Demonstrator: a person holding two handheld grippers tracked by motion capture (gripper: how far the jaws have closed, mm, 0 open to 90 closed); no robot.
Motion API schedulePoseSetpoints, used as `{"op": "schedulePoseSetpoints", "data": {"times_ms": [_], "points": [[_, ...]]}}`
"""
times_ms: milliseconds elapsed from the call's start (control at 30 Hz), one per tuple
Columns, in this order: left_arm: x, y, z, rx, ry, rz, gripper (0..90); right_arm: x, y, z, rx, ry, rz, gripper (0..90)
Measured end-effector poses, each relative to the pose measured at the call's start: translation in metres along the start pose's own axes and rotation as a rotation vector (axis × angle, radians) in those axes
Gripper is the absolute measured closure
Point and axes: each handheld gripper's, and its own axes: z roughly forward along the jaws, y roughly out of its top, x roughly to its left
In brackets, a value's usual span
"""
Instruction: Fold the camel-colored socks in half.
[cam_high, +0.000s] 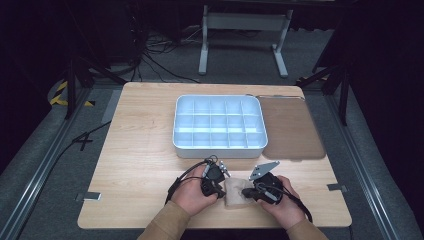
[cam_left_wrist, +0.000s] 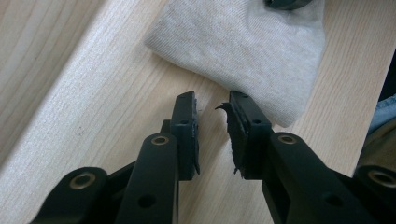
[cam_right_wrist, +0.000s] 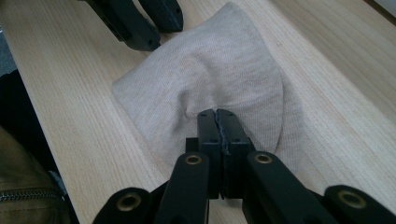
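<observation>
A small beige knitted cloth lies on the wooden table near its front edge, between my two grippers. My right gripper is shut on the cloth, and the fabric puckers where the jaws pinch it. In the high view the right gripper sits at the cloth's right side. My left gripper is open just short of the cloth's near edge, with nothing between its jaws. It sits at the cloth's left side, and its jaw tips also show as the left gripper beyond the cloth.
A white tray divided into several compartments stands at the table's middle. A flat brown mat lies to its right. Bare wood stretches to the left of the tray. A grey metal frame stands on the floor beyond the table.
</observation>
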Motion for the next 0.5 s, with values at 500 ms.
{"op": "schedulePoseSetpoints", "data": {"times_ms": [500], "points": [[-0.0048, 0.0054, 0.0023, -0.055, -0.006, 0.016, 78.4, 0.0043, -0.0021, 0.0006, -0.016, -0.026, -0.007, 90.0]]}}
